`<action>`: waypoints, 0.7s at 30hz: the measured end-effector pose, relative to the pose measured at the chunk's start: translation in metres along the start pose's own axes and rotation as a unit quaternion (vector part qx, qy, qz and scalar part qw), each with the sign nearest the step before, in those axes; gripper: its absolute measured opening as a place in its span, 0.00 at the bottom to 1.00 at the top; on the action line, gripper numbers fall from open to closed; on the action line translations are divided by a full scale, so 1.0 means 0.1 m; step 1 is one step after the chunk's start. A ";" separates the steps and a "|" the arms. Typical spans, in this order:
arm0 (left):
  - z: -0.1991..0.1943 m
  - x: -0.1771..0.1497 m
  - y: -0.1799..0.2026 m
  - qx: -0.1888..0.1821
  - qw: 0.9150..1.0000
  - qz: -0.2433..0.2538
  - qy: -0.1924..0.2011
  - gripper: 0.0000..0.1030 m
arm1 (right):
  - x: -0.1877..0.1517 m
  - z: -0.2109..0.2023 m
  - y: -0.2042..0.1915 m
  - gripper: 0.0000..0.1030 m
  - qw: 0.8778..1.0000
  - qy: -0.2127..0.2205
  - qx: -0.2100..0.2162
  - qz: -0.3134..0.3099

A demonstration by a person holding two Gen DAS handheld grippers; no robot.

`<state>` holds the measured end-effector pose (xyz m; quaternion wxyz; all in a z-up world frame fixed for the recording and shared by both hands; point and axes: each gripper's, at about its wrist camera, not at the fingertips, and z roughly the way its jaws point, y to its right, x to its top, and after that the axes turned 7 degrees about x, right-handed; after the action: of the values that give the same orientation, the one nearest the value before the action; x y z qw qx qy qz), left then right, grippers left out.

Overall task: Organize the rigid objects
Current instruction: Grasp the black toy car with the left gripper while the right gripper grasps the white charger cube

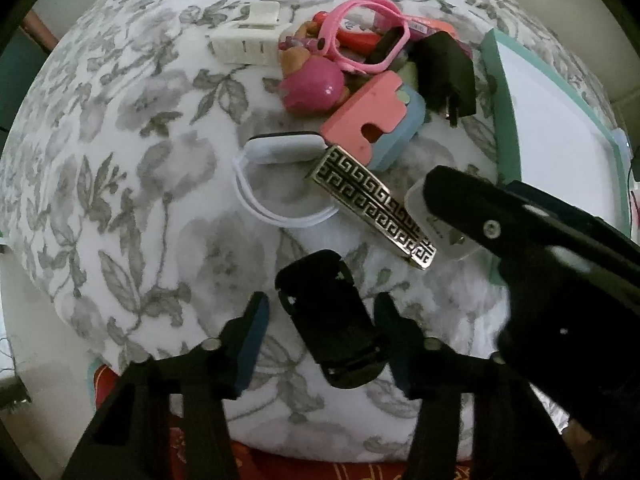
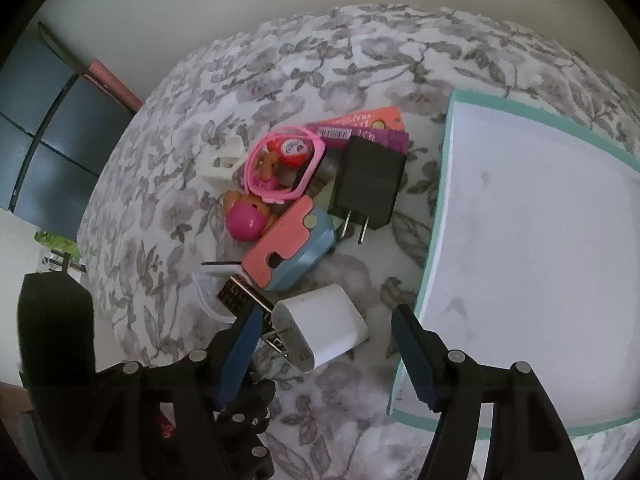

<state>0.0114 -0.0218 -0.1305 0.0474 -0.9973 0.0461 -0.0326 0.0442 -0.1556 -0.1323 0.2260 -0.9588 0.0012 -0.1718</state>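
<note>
My left gripper (image 1: 320, 340) points straight down over a black clip-like piece (image 1: 332, 324) lying on the floral bedspread (image 1: 132, 152). The piece sits between the blue pads; jaws about half wide, whether the pads touch it I cannot tell. My right gripper (image 2: 324, 344) straddles the white charger cube (image 2: 320, 326), gaps visible on both sides, not gripping.

Only the left view shows the black piece clearly. It also shows the full gold-and-black patterned bar (image 1: 372, 204), the white pod with looped cord (image 1: 286, 150) and the right gripper's finger (image 1: 460, 204) lying over the white cube. The right view alone shows the black plug adapter (image 2: 366, 182) with its prongs up front, the printed pink and purple cards (image 2: 360, 128), and most of the teal-rimmed white tray (image 2: 440, 208), just beside the pile.

Both show the pink ball doll (image 1: 312, 88), pink glasses (image 1: 360, 32), coral-and-blue case (image 1: 372, 120) and a white clip (image 1: 248, 38) in one heap.

Room: plain pale wall, dark cabinet (image 2: 44, 128) at left, red patterned fabric (image 1: 360, 470) below the bedspread edge.
</note>
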 end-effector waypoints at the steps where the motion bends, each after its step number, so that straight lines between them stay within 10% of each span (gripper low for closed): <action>1: 0.01 0.00 0.01 -0.002 1.000 0.000 -0.001 0.45 | 0.00 0.01 0.00 0.67 1.000 -0.001 0.000 0.000; 21: 0.28 0.16 -0.37 -0.030 0.993 -0.113 0.002 0.37 | 0.02 0.29 -0.08 0.59 0.999 -0.030 -0.002 -0.012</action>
<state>0.0324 0.0155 -0.1533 0.0132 -0.9970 -0.0657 -0.0378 0.0552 -0.1367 -0.1522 0.2220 -0.9640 -0.0171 -0.1454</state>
